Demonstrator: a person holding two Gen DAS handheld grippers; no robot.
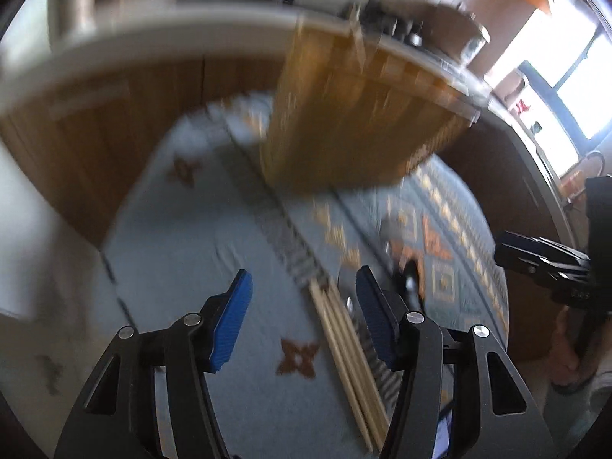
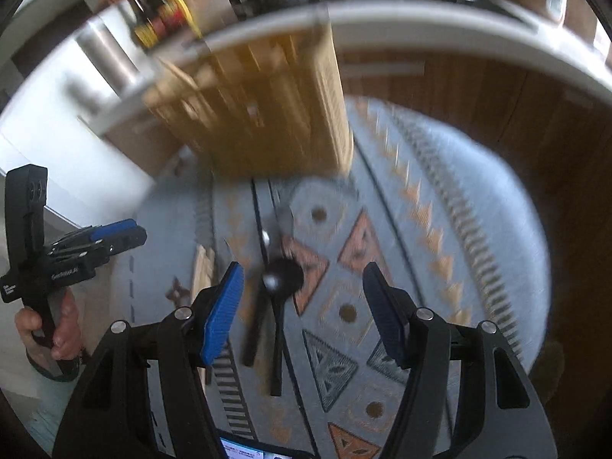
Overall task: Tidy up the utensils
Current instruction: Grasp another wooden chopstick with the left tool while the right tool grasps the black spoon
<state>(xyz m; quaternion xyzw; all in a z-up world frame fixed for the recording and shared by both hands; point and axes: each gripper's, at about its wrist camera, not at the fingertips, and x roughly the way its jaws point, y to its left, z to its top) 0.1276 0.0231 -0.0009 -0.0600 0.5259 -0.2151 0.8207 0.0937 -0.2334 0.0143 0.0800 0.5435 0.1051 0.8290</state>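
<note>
A slatted wooden organizer (image 1: 344, 114) (image 2: 260, 114) stands on a blue-grey patterned rug (image 1: 191, 229) (image 2: 459, 210), blurred in both views. Several wooden chopsticks (image 1: 344, 352) (image 2: 202, 267) lie on the rug. They run between my left gripper's (image 1: 304, 272) open jaws, close to the right finger, and nothing is held. A black spoon (image 2: 283, 279) and two other black utensils (image 2: 264, 313) lie crossed below my right gripper (image 2: 303, 266), which stands open and empty above them. A dark utensil (image 1: 409, 275) shows just right of the left gripper. Each gripper also appears in the other's view: right gripper (image 1: 535, 256), left gripper (image 2: 122, 233).
Brown wooden cabinet fronts (image 1: 76, 153) (image 2: 535, 114) under a white countertop (image 1: 153, 46) (image 2: 459, 26) curve around the rug. A person's hand (image 2: 57, 329) holds the left gripper's handle. A phone screen (image 2: 244, 451) shows at the bottom edge. A bright window (image 1: 573, 76) lies far right.
</note>
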